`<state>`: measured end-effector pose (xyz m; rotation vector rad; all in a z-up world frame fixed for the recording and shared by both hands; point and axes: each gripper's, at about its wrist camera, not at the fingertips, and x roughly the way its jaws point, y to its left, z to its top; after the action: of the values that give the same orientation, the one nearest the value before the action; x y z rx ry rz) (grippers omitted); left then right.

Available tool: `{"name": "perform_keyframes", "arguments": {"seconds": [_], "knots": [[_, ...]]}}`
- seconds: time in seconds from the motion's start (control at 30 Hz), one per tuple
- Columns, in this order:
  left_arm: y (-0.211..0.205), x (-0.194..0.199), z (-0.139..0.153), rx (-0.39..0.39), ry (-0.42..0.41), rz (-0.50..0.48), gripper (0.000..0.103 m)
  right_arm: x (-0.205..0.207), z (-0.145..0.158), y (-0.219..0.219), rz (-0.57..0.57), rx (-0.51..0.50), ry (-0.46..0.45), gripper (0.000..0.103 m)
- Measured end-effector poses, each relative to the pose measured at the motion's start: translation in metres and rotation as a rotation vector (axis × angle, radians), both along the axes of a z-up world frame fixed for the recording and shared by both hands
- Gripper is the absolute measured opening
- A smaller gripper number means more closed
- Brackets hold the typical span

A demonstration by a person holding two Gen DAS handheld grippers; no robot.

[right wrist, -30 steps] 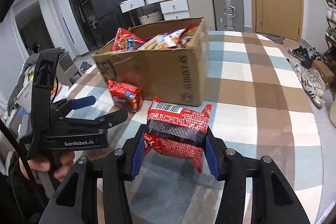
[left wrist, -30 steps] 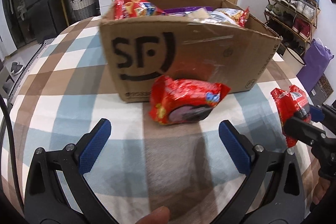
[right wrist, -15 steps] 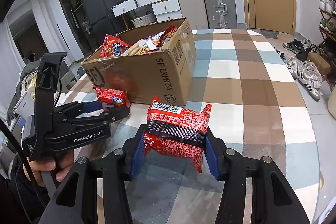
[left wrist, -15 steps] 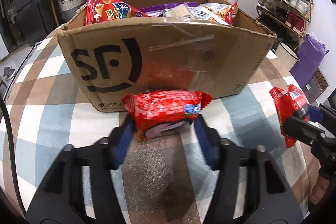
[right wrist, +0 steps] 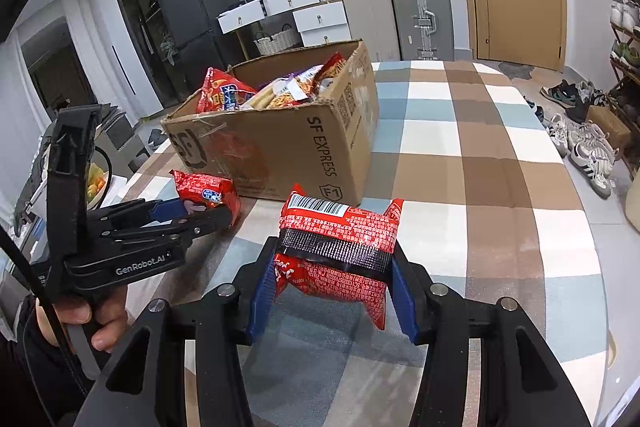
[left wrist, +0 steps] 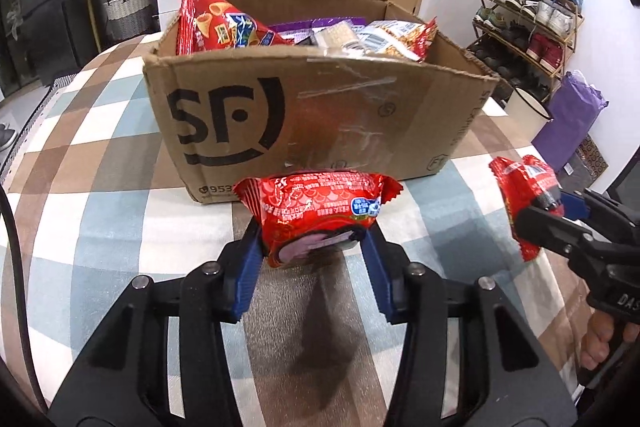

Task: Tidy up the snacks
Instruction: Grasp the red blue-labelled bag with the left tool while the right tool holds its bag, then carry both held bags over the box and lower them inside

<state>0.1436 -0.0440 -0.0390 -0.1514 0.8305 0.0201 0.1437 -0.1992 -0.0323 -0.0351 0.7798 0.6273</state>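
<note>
Closing just now, left tool (left wrist: pixel 316 247) grips red snack packet (left wrist: pixel 316 215) before SF box (left wrist: pixel 312 115).

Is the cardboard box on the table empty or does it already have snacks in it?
Well filled: snack bags poke above the rim of the open cardboard box.

Left gripper (left wrist: pixel 314 251) clamped on a red snack pack (left wrist: pixel 316 213), jaws having just closed, close before the cardboard box (left wrist: pixel 320 115) full of snacks. Right gripper (left wrist: pixel 550 211) near the table's (left wrist: pixel 100 195) right edge grips another red pack (left wrist: pixel 524 195).
</note>
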Motion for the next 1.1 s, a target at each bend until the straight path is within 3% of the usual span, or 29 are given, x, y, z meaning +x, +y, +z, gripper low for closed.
{"name": "perform_keyframes", "arguments": {"seconds": [0.57, 1.1], "knots": [[0.028, -0.035, 0.058, -0.023, -0.11, -0.021, 0.044, -0.01, 0.016, 0.012, 0.027, 0.025, -0.05, 0.051], [0.052, -0.024, 0.108, -0.027, -0.195, -0.003, 0.044, 0.006, 0.06, 0.04, 0.063, 0.048, -0.137, 0.051]]}}
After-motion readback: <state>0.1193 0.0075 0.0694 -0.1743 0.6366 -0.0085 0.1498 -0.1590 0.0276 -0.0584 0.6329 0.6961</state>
